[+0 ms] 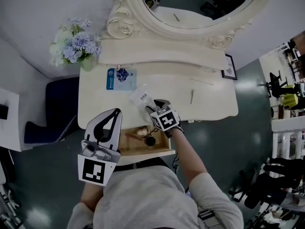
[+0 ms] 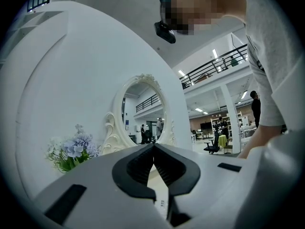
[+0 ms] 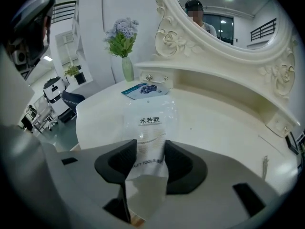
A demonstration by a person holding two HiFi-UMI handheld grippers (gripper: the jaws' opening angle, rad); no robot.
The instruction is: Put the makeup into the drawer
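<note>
From the head view, the clear sachet (image 1: pixel 139 97) lies on the dressing table (image 1: pixel 209 104) near its front edge, with its long axis running from that edge back toward the mirror (image 1: pixel 190 4). My right gripper (image 1: pixel 149 106) is tipped down onto its near end. The open drawer (image 1: pixel 153 152) is just below and on my side of that spot, with a few small things already in it. My left gripper (image 1: pixel 116 113) hangs level off the drawer's left corner, apart from the sachet, so the right hand is plainly the nearer one. In the left gripper view my left jaws are pressed together with nothing between them, pointing past the flowers (image 2: pixel 71 151) toward the mirror. In the right gripper view the sachet (image 3: pixel 150 125) runs straight along the line of my right gripper (image 3: pixel 150 149). Its printed end points away from me and its near end is drawn in between the pads, which stand partly apart and meet its two long edges. I judge that I am pinching it across its width. A blue packet (image 3: pixel 144 90) lies further back, untouched. The drawer is behind the jaws, so I expect to lift the sachet and draw it back toward me.
</note>
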